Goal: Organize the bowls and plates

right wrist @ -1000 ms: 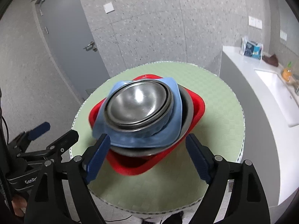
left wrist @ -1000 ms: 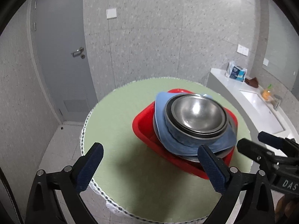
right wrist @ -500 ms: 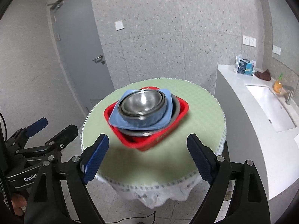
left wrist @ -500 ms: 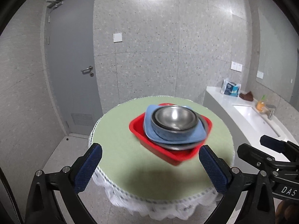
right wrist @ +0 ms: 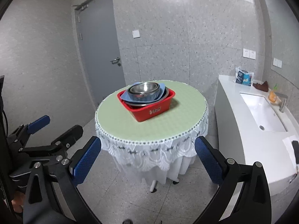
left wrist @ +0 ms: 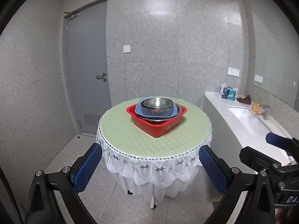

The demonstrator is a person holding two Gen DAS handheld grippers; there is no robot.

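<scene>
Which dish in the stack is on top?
The steel bowl: it sits highest, nested above the blue plate and inside the red basin.

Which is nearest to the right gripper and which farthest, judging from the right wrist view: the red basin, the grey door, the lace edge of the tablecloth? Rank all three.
1. The lace edge of the tablecloth, hanging just ahead of the right gripper.
2. The red basin, on the tabletop, holding the stacked bowls.
3. The grey door, in the far wall, to the left.
</scene>
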